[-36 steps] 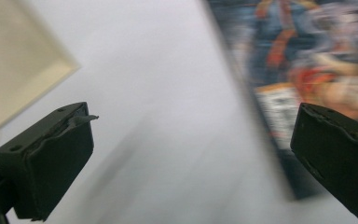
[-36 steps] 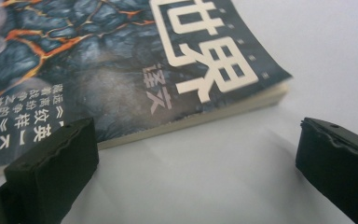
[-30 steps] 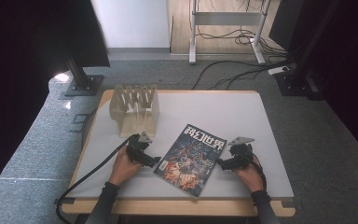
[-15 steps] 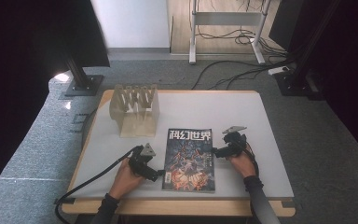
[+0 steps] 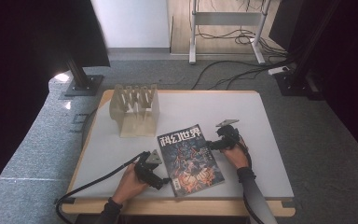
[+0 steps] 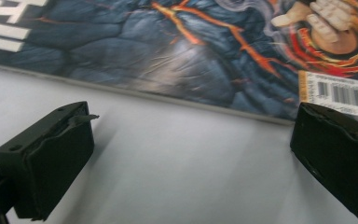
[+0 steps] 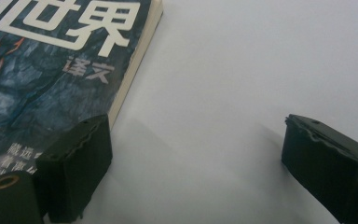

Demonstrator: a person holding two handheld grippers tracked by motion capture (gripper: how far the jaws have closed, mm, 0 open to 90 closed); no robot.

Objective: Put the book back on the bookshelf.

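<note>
Since a second ago the magazine has swung round on the desk: its title end pointed toward one o'clock, stood at twelve half a second ago, and now leans toward eleven. Both hands have slid along with it.

It lies flat, cover up, near the desk's front edge, with the wooden rack well apart at about eleven o'clock from it.

By my reading, the step in hand is squaring or turning the magazine by nudging its edges, not lifting it. Next, each pair of tongs needs an edge between its jaws, or a firm push on the spine side.

At the magazine's seven o'clock corner, the left tongs are spread wide, holding nothing; one jaw overlaps the barcode corner. At the magazine's two o'clock side, the right tongs have just been closing a little, yet are widely spread, nothing between them; one jaw sits at the page edge, contact uncertain.
</note>
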